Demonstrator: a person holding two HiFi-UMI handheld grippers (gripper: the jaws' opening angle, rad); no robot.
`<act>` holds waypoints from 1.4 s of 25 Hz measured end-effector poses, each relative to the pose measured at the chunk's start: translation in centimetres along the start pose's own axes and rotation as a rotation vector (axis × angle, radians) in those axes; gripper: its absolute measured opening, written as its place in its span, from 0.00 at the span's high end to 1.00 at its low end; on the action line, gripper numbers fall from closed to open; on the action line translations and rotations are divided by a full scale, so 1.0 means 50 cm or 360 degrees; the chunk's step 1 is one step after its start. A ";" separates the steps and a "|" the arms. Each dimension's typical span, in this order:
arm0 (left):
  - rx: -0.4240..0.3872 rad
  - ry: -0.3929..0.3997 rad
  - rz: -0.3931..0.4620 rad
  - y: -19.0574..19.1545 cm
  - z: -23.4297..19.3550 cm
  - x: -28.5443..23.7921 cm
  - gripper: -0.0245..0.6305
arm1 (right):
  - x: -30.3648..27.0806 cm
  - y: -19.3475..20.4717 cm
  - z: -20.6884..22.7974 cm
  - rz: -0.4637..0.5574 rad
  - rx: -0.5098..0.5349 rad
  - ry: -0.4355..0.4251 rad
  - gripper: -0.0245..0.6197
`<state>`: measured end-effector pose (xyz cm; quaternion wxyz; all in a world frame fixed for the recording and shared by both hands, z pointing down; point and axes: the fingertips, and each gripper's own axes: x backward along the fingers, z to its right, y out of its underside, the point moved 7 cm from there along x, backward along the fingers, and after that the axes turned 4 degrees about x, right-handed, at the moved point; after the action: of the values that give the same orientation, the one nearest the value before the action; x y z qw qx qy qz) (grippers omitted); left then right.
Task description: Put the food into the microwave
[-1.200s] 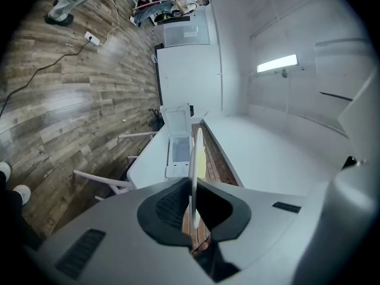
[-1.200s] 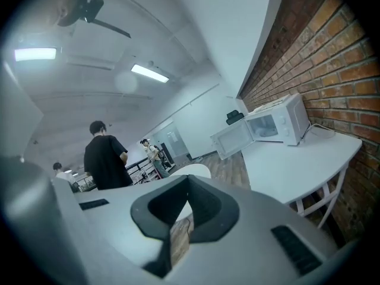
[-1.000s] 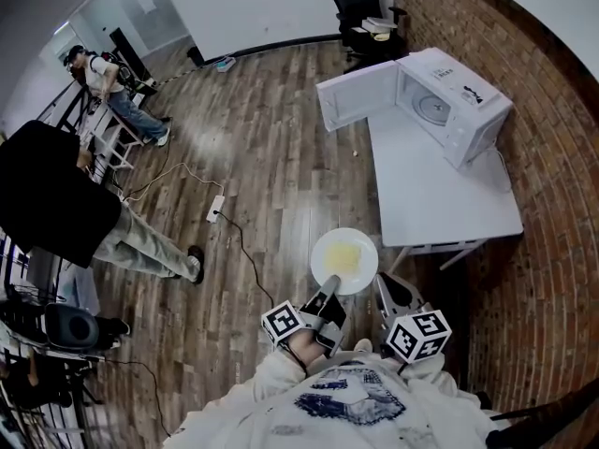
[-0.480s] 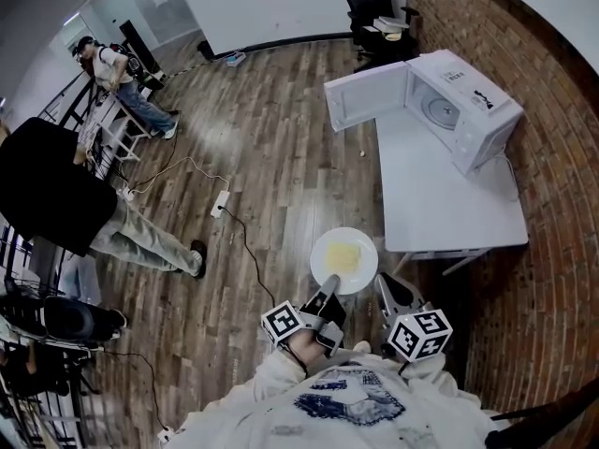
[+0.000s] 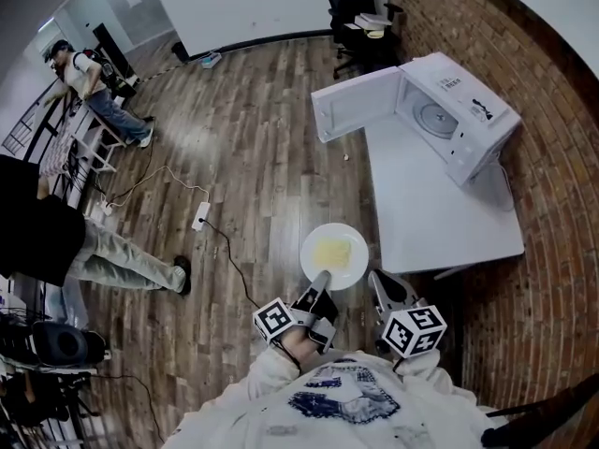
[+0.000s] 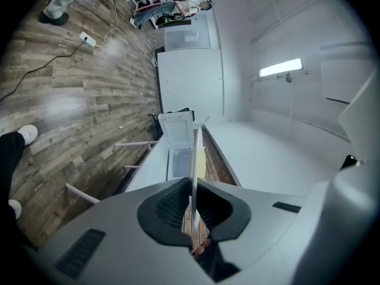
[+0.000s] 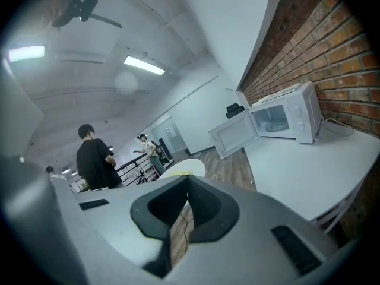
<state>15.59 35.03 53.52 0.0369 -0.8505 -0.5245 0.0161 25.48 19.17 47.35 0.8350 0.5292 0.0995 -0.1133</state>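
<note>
- Pinching the plate (image 5: 334,255) by its near rim alone with the left hand-held gripper (image 5: 320,286), lower centre, over the floor: may tilt and shed the food (image 5: 330,249).
- With the right hand-held gripper (image 5: 382,288) clenched on nothing just beside: no backup.
- Could clip the open door (image 5: 351,110) of the microwave (image 5: 454,115), upper right on the bench (image 5: 430,204).

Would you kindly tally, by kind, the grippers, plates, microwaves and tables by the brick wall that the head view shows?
Grippers: 2 (left gripper, right gripper)
Plates: 1 (plate, carrying yellow food)
Microwaves: 1 (microwave, door open)
Tables by the brick wall: 1 (white table)
Total: 5
</note>
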 end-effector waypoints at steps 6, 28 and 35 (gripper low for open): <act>0.0000 -0.0007 -0.0089 -0.143 0.017 -0.099 0.92 | -0.146 -0.047 -0.002 0.0007 -0.0029 0.0071 0.94; -0.0007 -0.0051 -0.0432 -0.469 0.023 -0.298 0.93 | -0.457 -0.135 -0.027 0.0103 -0.0123 0.0390 0.94; 0.0000 -0.0037 -0.0504 -0.467 0.016 -0.328 0.93 | -0.461 -0.137 -0.007 0.0128 -0.0159 0.0463 0.94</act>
<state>-12.63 30.83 54.38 0.0329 -0.7569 -0.6524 0.0200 1.44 18.59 47.92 0.8409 0.5013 0.2038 0.0031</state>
